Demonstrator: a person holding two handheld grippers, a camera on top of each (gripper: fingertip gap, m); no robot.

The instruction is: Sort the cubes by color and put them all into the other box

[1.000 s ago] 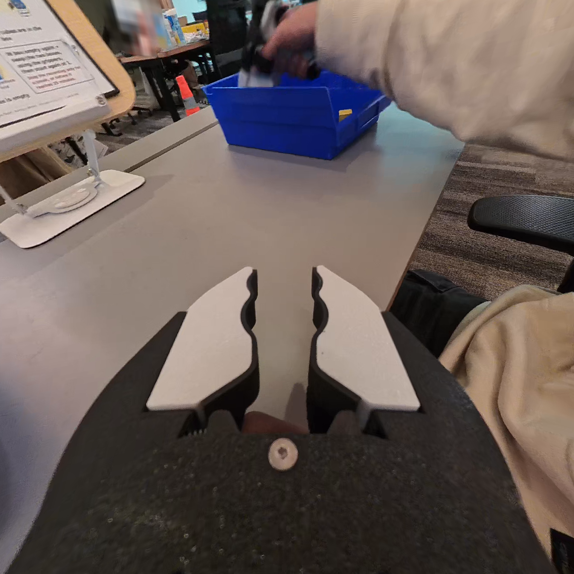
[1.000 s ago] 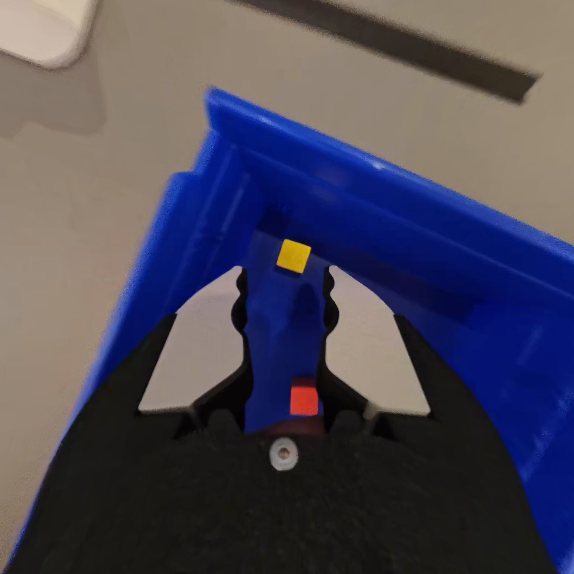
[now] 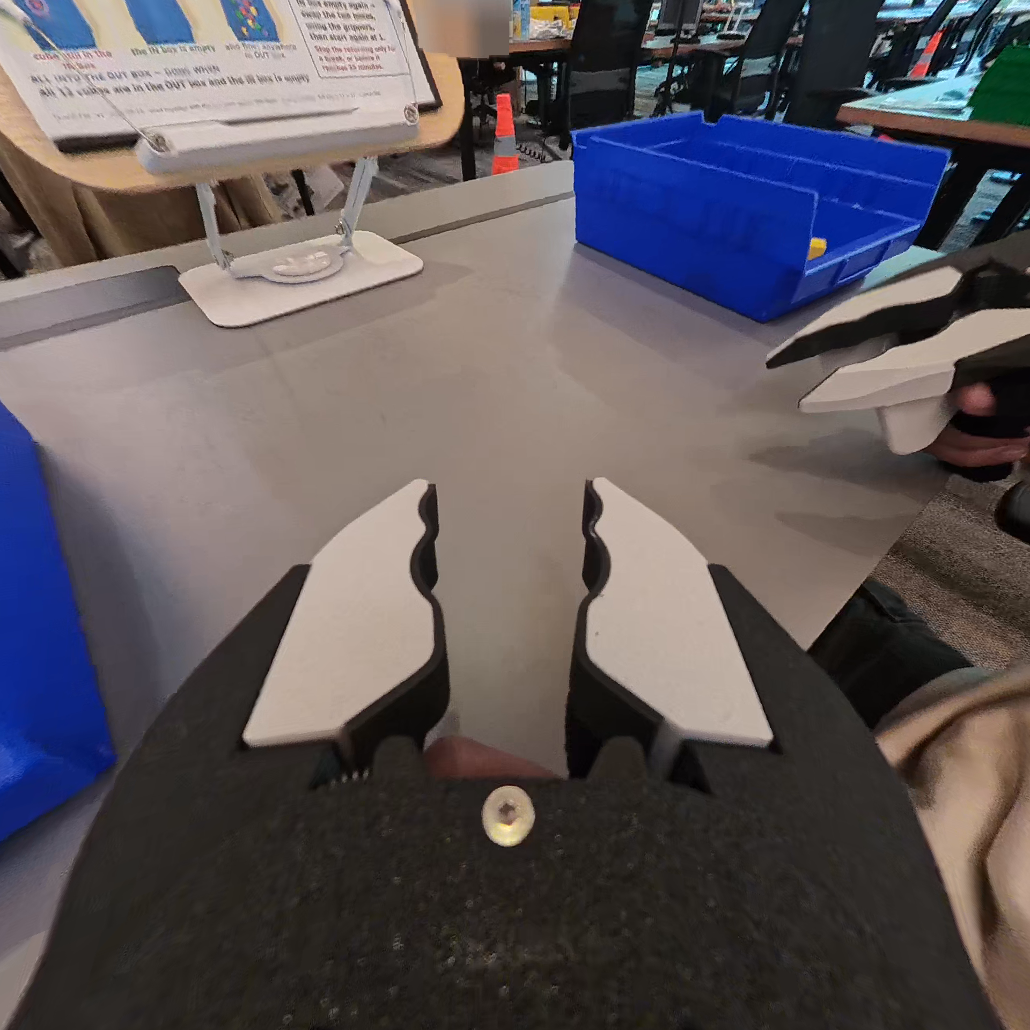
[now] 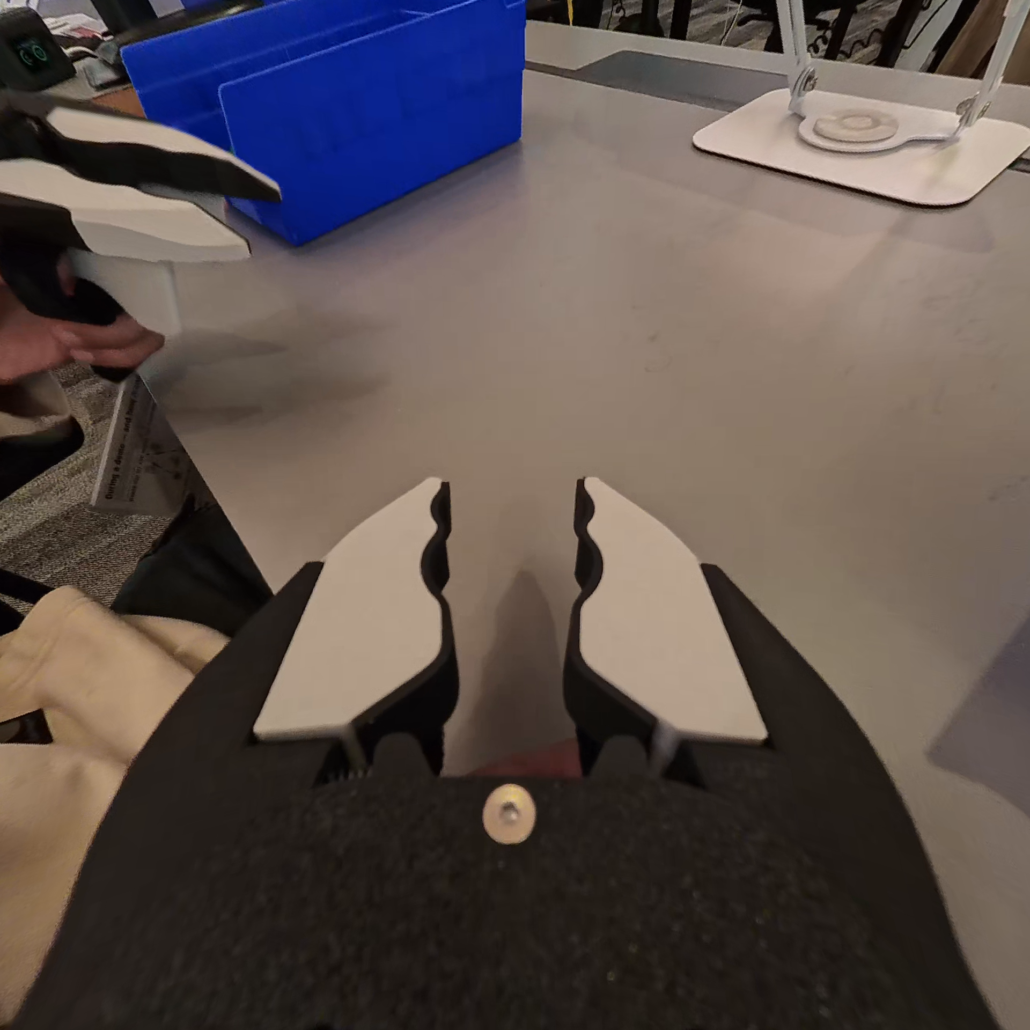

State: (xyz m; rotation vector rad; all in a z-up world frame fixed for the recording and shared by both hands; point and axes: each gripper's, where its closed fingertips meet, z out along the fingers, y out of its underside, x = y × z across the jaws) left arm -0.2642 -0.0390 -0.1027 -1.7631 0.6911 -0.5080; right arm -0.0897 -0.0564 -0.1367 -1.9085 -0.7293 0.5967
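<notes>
Both sets of fingers were spread and empty: the yellow cube (image 3: 817,248) lay in the blue box (image 3: 696,234) ahead-right of the left gripper (image 3: 508,493), nearer the right gripper (image 3: 788,376)

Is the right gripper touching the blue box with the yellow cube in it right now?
Apart. The left wrist view shows the right gripper hovering nearer than the blue box, bare grey table showing between them.
</notes>
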